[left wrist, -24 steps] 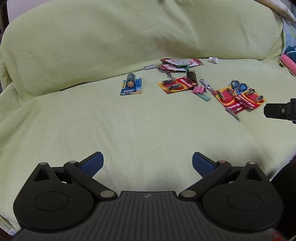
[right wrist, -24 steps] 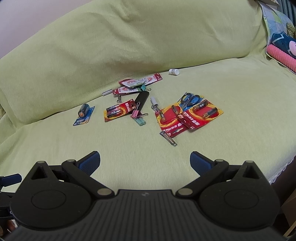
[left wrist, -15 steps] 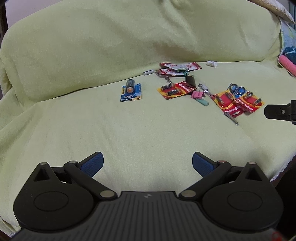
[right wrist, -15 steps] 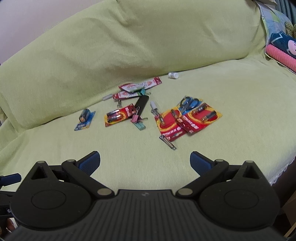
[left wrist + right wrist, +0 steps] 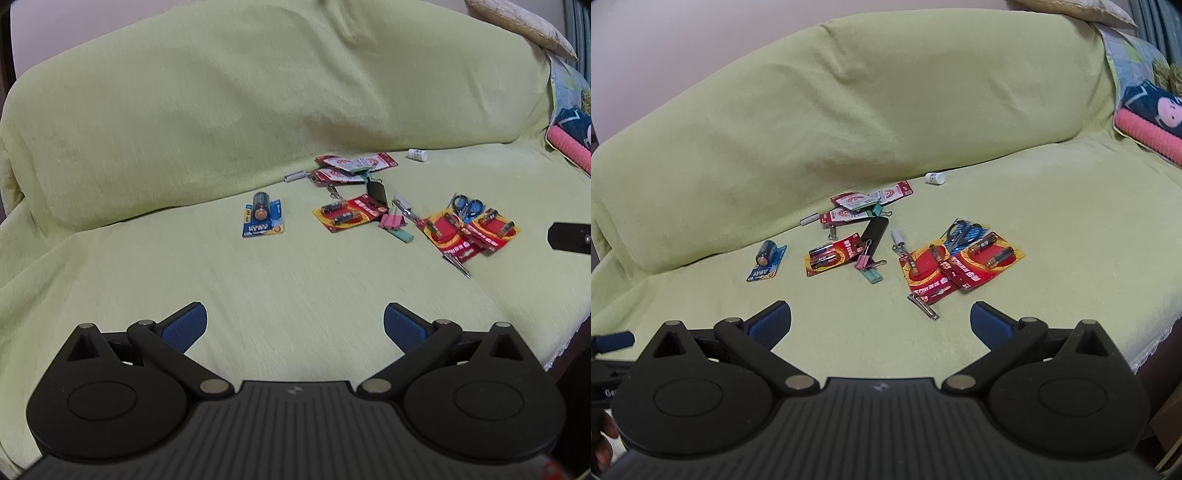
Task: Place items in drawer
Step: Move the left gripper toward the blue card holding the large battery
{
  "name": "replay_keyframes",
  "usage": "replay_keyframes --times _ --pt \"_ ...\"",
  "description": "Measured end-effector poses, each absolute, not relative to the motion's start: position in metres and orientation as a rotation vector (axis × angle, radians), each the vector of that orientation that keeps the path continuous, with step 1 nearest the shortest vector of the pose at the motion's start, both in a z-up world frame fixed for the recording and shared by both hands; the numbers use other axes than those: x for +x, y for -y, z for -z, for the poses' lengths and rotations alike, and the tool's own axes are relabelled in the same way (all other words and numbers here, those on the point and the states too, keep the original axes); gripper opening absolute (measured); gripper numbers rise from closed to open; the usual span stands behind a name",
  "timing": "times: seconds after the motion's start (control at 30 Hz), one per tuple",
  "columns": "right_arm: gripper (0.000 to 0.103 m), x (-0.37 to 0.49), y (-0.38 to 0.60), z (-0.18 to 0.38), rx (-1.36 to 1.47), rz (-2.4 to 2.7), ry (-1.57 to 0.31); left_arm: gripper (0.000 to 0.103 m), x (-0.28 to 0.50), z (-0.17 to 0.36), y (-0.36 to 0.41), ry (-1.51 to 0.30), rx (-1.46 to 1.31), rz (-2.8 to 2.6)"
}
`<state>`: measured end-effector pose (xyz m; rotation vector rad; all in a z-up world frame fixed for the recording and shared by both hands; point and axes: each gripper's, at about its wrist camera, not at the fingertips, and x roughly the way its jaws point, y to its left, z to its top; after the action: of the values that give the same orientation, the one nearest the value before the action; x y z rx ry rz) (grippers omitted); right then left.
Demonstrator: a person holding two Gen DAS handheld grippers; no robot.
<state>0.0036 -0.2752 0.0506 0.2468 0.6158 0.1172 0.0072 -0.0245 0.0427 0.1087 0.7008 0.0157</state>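
A sofa under a pale green cover [image 5: 258,110] fills both views, its seat carrying a loose scatter of small items; no drawer shows in either view. At the right end lie a patterned cushion [image 5: 1152,103] and a pink ribbed roll [image 5: 1145,140]. The left gripper [image 5: 294,326] and right gripper [image 5: 881,321] both hover over the front of the seat, each with its blue-padded jaws wide apart and nothing between them. Among the scatter, the biggest pieces are two overlapping red battery cards [image 5: 955,266], with blue-handled scissors [image 5: 962,230] just behind them and a metal nail clipper [image 5: 923,306] at their near edge. To their left sits a smaller red battery card [image 5: 831,256], touched by a pink binder clip [image 5: 866,258] and a black oblong object [image 5: 875,230]. Further left, apart, rests a blue card holding one large battery [image 5: 263,218]. Red-and-white packets [image 5: 351,164] lie at the back, and a small white bottle [image 5: 417,154] lies on its side near the backrest.
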Motion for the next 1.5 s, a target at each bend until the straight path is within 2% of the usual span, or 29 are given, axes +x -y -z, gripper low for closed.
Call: replay_keyframes --times 0.4,0.67,1.1,1.5 --pt "0.103 0.063 0.213 -0.043 0.211 -0.229 -0.563 0.102 0.062 -0.018 -0.025 -0.699 0.066 -0.054" --pt "0.103 0.126 0.195 -0.015 0.220 -0.260 -0.587 0.102 0.119 0.011 -0.023 -0.712 0.064 -0.070" --pt "0.103 0.216 0.193 0.017 0.315 -0.228 -0.523 0.102 0.199 0.045 -0.025 -0.732 0.038 -0.100" --pt "0.102 0.266 0.168 0.037 0.190 -0.277 -0.507 0.102 0.262 0.068 -0.030 -0.730 0.051 -0.110"
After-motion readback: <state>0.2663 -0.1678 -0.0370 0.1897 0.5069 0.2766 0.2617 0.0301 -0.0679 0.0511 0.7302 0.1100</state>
